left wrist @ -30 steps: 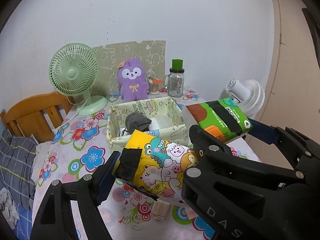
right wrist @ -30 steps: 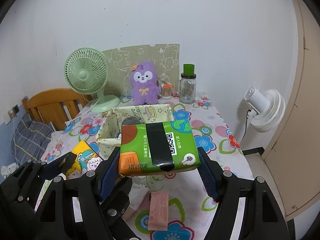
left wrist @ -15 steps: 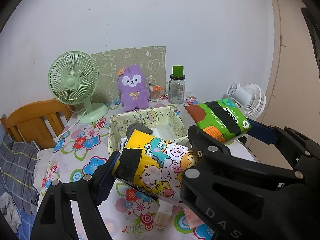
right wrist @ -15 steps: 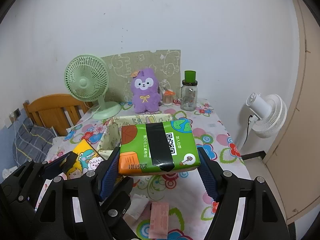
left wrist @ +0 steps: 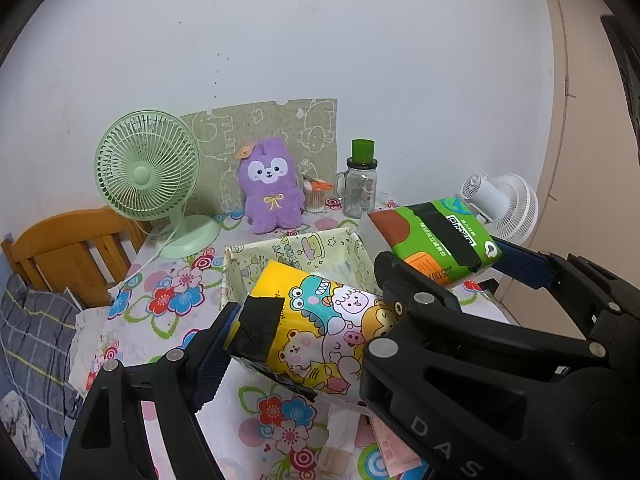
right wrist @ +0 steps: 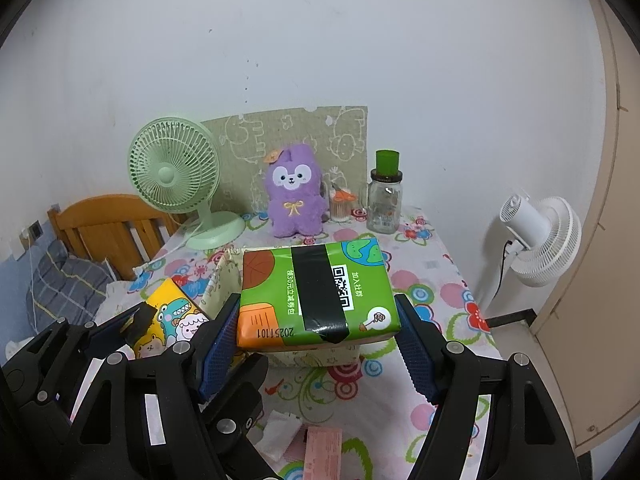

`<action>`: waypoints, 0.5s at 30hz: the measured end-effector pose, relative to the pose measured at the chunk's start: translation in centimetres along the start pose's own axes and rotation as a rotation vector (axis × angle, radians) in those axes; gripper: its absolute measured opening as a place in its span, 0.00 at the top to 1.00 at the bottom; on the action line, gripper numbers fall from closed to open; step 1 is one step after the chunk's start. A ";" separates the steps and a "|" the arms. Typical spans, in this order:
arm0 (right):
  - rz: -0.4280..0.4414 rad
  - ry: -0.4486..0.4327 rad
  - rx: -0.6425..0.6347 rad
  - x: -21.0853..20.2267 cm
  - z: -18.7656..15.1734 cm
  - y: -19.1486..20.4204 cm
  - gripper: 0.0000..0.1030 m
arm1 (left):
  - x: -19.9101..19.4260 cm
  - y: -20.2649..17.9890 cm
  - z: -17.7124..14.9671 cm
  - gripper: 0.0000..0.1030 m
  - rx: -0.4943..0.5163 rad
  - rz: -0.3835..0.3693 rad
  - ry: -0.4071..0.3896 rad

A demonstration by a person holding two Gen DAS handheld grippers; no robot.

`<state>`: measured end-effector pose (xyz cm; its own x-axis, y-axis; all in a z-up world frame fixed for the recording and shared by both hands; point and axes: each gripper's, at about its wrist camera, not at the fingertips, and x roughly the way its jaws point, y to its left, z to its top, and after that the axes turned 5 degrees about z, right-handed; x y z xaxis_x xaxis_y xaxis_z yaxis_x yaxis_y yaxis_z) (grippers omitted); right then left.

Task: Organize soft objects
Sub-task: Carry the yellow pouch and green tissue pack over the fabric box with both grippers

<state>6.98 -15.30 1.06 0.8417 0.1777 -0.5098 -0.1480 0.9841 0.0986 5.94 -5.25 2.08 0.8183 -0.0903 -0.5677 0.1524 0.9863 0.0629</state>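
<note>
My left tool (left wrist: pixel 308 332) pinches the yellow cartoon tissue pack (left wrist: pixel 320 328) by its ends, holding it in the air above the flowered bench (left wrist: pixel 160 312), in front of the fabric basket (left wrist: pixel 296 248). My right tool (right wrist: pixel 316 328) clamps the green tissue pack (right wrist: pixel 316 292) between its blue pads (right wrist: pixel 218 344), label up with a black tape strip across it, lifted clear of the bench and in front of the same basket. In the left view the green pack sits to the right of the yellow one, apart from it. At the back, by the wall, stand a green fan (right wrist: pixel 176 176), a purple plush toy (right wrist: pixel 294 196) and a glass jar (right wrist: pixel 384 200) with a green lid. A white fan (right wrist: pixel 540 236) stands beside the bench.
</note>
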 end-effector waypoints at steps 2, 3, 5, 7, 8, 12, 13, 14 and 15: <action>0.000 0.000 0.000 0.2 0.1 0.0 0.27 | 0.4 0.1 0.3 0.19 0.000 0.000 0.001; 0.000 0.001 0.001 0.2 0.1 0.0 0.27 | 0.4 0.1 0.3 0.19 0.000 0.000 0.001; 0.001 0.002 0.001 0.6 0.5 -0.1 0.27 | 0.6 0.2 0.5 0.19 0.000 0.001 0.002; 0.003 0.005 0.000 1.1 0.8 -0.1 0.27 | 0.8 0.3 0.6 0.19 -0.001 0.002 0.004; 0.002 0.005 0.000 1.2 0.9 -0.1 0.27 | 0.8 0.3 0.6 0.19 -0.001 0.001 0.004; 0.004 0.007 0.001 1.9 1.2 -0.1 0.27 | 1.8 0.7 1.3 0.19 -0.003 -0.001 0.011; 0.005 0.008 0.001 2.1 1.3 -0.1 0.27 | 2.0 0.7 1.4 0.19 -0.003 -0.001 0.012; 0.005 0.010 0.002 2.4 1.4 -0.1 0.27 | 2.3 0.7 1.5 0.19 -0.003 0.000 0.013; 0.006 0.011 0.002 2.6 1.5 -0.2 0.27 | 2.5 0.8 1.7 0.19 -0.003 0.000 0.015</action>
<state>9.98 -15.00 0.98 0.8351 0.1836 -0.5185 -0.1517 0.9830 0.1037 9.02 -4.92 2.07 0.8097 -0.0878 -0.5802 0.1507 0.9867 0.0610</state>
